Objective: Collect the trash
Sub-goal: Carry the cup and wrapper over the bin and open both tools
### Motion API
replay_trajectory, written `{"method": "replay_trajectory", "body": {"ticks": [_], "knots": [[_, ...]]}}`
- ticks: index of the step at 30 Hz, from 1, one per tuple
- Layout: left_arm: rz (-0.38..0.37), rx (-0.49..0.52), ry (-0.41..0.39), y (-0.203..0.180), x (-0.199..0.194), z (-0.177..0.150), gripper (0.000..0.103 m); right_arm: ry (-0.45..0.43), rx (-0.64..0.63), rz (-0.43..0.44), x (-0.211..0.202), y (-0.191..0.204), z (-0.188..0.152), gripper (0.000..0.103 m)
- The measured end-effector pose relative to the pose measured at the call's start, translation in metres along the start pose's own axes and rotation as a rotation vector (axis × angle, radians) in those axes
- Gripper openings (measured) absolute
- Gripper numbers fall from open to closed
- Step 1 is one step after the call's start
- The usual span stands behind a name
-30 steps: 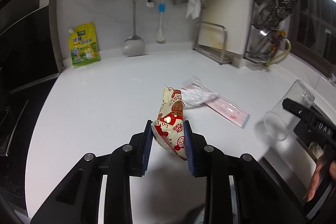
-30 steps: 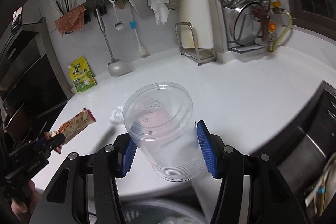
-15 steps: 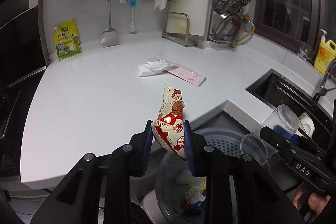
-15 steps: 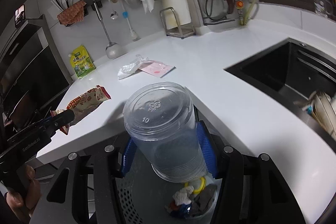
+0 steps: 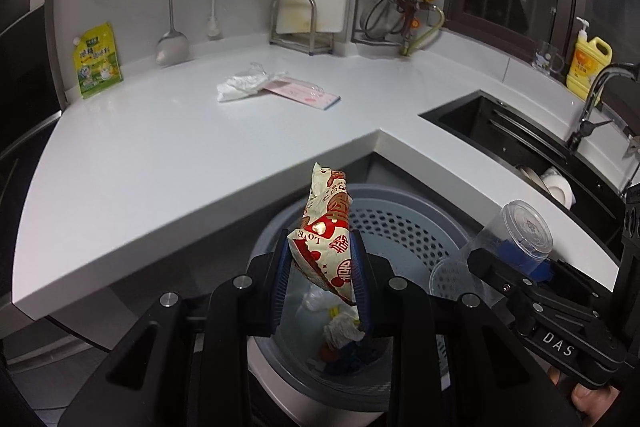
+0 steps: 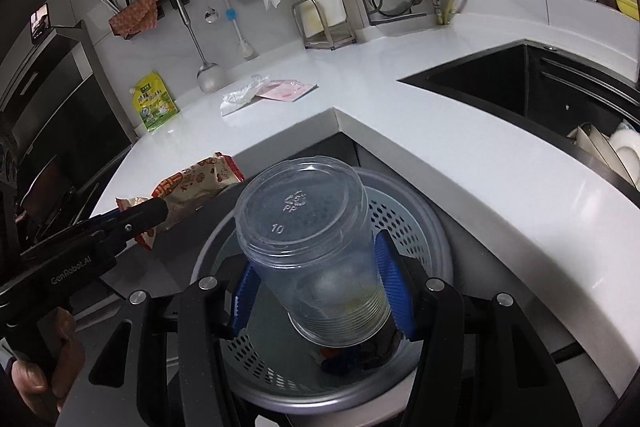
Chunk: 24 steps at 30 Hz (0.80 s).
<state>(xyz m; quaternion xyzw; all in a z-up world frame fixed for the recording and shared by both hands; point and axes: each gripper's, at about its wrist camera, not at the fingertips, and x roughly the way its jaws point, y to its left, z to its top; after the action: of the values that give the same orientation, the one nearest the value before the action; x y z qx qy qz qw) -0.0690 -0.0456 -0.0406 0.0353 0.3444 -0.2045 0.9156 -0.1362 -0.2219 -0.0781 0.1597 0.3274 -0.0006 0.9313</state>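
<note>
Trash sits in two grips over the grey perforated bin [image 5: 404,223] tucked under the inner corner of the white countertop [image 5: 160,147]: a red-and-cream snack wrapper [image 5: 326,243] and a clear plastic cup [image 6: 316,247]. The bin's contents [image 5: 340,335] are mostly hidden behind fingers and cup, showing only crumpled white and blue scraps, and its near rim is cut off by the gripper bodies. A second ago both grippers were over the countertop with no bin in sight; they have since drawn back over its edge. The left gripper [image 5: 320,275] has narrow jaws pinching the wrapper upright. The right gripper [image 6: 320,291] is about half open, clamping the tilted cup, base foremost. A crumpled plastic bag [image 5: 240,85] and pink packet [image 5: 304,93] remain near the countertop's back edge.
</note>
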Motion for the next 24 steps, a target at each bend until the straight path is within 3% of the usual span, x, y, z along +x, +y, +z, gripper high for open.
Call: {"method": "replay_trajectory", "body": {"ticks": [8, 24], "knots": [[-0.027, 0.021, 0.063, -0.011, 0.014, -0.014, 0.029, 0.030, 0.029, -0.008, 0.003, -0.009, -0.013, 0.053], [-0.005, 0.015, 0.087, -0.001, 0.028, -0.015, 0.030, 0.080, 0.044, -0.008, 0.025, -0.015, -0.016, 0.054]]}}
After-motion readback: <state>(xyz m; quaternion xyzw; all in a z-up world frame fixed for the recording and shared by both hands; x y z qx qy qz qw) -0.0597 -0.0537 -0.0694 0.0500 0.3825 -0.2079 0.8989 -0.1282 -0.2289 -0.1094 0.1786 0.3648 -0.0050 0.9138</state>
